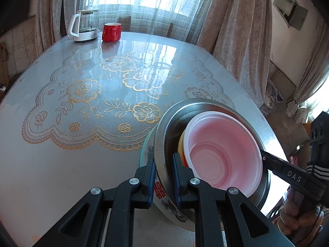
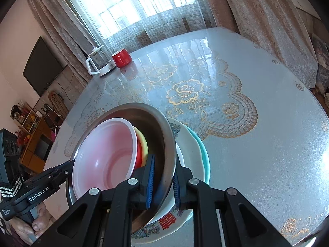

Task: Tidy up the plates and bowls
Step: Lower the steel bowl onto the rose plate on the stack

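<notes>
The stack looks nearly finished: a pink plastic bowl (image 1: 224,154) nests in a round steel basin (image 2: 160,135) on patterned ceramic plates (image 2: 191,154), near the glossy worktop (image 1: 82,107) edge. Both the left gripper (image 1: 163,164) and right gripper (image 2: 163,177) have their jaws around the basin's rim; whether they actually clamp it I cannot tell

i'm in a home, a lived-in dining or living room. my table (image 1: 61,160) wears a glossy cover with gold roses, a glass kettle (image 1: 85,25) and red mug (image 1: 111,32) stand by the curtained window (image 2: 131,6), a wall television (image 2: 42,66) hangs above cluttered shelves (image 2: 30,121).
</notes>
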`<state>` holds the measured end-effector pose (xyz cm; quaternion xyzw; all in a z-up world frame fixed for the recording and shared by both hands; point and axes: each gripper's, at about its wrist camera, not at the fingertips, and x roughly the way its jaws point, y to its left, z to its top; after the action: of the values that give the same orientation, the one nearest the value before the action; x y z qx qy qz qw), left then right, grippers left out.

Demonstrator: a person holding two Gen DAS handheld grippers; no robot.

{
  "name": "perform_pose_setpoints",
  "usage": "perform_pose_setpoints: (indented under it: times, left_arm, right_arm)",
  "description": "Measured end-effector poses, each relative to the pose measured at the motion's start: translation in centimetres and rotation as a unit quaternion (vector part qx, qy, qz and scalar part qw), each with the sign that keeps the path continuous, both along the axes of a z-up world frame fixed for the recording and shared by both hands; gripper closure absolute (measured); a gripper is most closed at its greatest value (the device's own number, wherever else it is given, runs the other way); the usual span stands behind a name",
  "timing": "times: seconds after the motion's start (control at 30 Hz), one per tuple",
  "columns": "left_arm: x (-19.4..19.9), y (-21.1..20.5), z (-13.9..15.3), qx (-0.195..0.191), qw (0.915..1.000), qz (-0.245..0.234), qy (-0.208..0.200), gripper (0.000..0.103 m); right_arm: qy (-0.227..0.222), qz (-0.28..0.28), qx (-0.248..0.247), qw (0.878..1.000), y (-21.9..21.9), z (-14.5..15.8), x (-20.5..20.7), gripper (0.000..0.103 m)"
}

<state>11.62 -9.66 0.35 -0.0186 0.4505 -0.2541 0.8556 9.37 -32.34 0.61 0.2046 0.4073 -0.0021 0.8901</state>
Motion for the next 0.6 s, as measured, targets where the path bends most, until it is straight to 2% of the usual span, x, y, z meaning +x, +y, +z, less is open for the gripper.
perform_pose_setpoints:
  times: [0.27, 0.6]
  left_arm:
    - [-0.2, -0.6, -0.9, 0.005, 1.0, -0.005, 0.006, 0.087]
    - [-0.3, -0.7, -0.8, 0.002, 1.0, -0.007, 0.003, 0.087]
  right_arm:
    - [0.021, -0.011, -0.005, 1.0, -0.3, -1.3, 0.5, 0.086]
    - [0.021, -0.011, -0.006, 1.0, -0.6, -1.4, 0.2, 0.086]
